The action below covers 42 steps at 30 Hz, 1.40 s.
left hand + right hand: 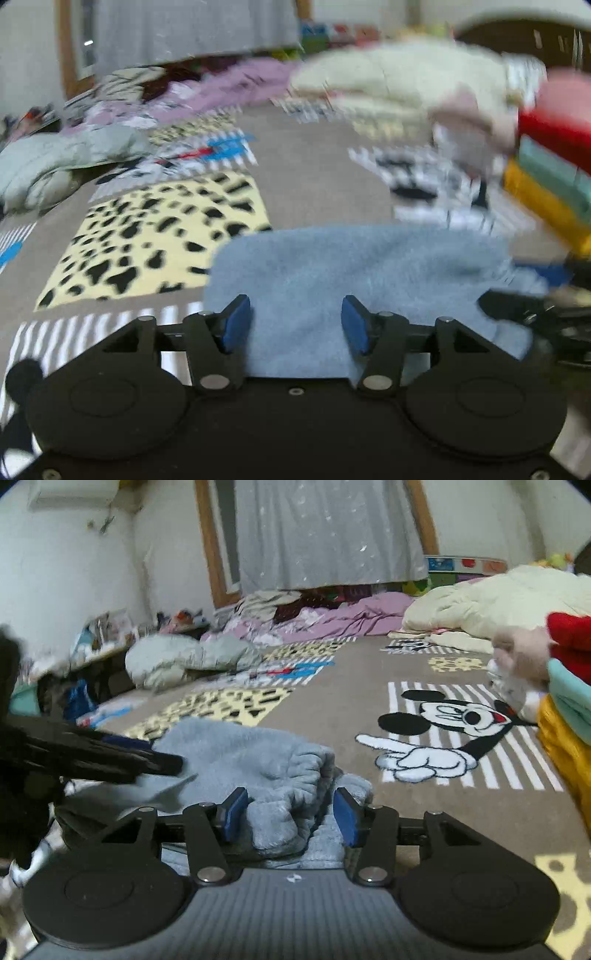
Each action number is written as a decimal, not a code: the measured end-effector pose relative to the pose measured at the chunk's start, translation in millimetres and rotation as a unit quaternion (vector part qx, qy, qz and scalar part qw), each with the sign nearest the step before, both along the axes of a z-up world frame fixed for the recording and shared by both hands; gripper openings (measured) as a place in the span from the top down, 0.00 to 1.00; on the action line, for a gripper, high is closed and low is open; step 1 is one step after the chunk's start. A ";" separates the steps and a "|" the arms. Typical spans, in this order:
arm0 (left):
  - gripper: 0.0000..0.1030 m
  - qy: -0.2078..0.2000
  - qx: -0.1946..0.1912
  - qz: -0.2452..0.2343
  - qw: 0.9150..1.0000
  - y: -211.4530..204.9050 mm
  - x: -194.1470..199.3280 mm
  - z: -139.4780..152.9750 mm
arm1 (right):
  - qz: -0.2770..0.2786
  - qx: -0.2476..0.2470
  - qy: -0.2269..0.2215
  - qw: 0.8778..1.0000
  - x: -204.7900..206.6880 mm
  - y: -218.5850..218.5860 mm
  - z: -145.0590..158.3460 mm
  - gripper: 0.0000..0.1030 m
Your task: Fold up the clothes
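Left gripper (295, 325) jaws spread over blue fleece (354, 266); right gripper (291, 814) jaws spread around fleece fold.

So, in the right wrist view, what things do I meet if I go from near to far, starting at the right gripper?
right gripper → light blue fleece garment → leopard-print patch of the rug → pale green quilt → purple bedding → grey curtain

Soft, even indoor light is filling both views, casting no hard shadows or glare. The left wrist view is smearing with motion blur, worst at the stack of folded clothes (554, 162) on the right. Fisheye distortion is bending edges and darkening corners.
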State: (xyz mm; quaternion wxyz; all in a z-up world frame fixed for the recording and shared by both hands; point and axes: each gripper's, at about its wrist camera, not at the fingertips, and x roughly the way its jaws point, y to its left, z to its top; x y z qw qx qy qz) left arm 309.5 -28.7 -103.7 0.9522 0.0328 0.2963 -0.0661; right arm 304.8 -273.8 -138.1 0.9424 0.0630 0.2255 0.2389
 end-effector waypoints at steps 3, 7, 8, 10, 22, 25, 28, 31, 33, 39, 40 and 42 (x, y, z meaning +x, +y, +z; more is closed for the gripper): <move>0.41 -0.008 -0.109 0.035 0.993 45.3 -27.5 13.8 | -0.022 0.047 0.019 0.998 -5.1 -14.1 2.4 0.27; 0.38 0.032 -0.265 0.075 0.961 103.2 -42.2 -2.9 | -0.028 0.163 0.101 0.981 -3.1 -39.4 -11.0 0.21; 0.37 0.038 -0.288 0.082 0.953 111.5 -44.1 -7.3 | -0.028 0.195 0.123 0.973 -2.3 -45.5 -15.3 0.20; 0.36 0.057 -0.326 0.088 0.940 122.7 -42.9 -17.2 | -0.028 0.236 0.156 0.959 -0.3 -51.0 -24.6 0.18; 0.52 0.121 -0.376 0.041 0.918 108.6 -3.0 -53.1 | -0.030 0.237 0.172 0.956 26.2 -29.9 -42.7 0.33; 0.63 0.123 -0.379 0.033 0.916 112.2 -4.0 -52.8 | -0.024 0.247 0.174 0.953 27.9 -31.9 -42.6 0.37; 0.70 0.107 -0.368 0.022 0.923 107.4 -11.5 -41.6 | -0.019 0.258 0.167 0.951 25.4 -34.0 -42.9 0.41; 0.71 0.078 -0.376 0.007 0.923 108.8 -27.8 -21.3 | -0.005 0.287 0.154 0.946 21.3 -37.2 -40.1 0.46; 0.71 0.057 -0.372 -0.002 0.926 112.9 -39.0 -9.1 | 0.009 0.310 0.148 0.939 16.2 -33.8 -35.7 0.47; 0.71 0.015 -0.380 -0.005 0.925 154.8 -73.2 17.6 | 0.055 0.336 0.129 0.931 -0.8 1.1 -17.1 0.47; 0.71 0.012 -0.384 0.000 0.923 162.8 -77.7 18.2 | 0.060 0.336 0.129 0.931 -2.3 8.7 -14.7 0.47; 0.71 0.008 -0.387 0.011 0.922 179.3 -86.5 15.9 | 0.069 0.330 0.134 0.932 -2.8 29.3 -11.2 0.47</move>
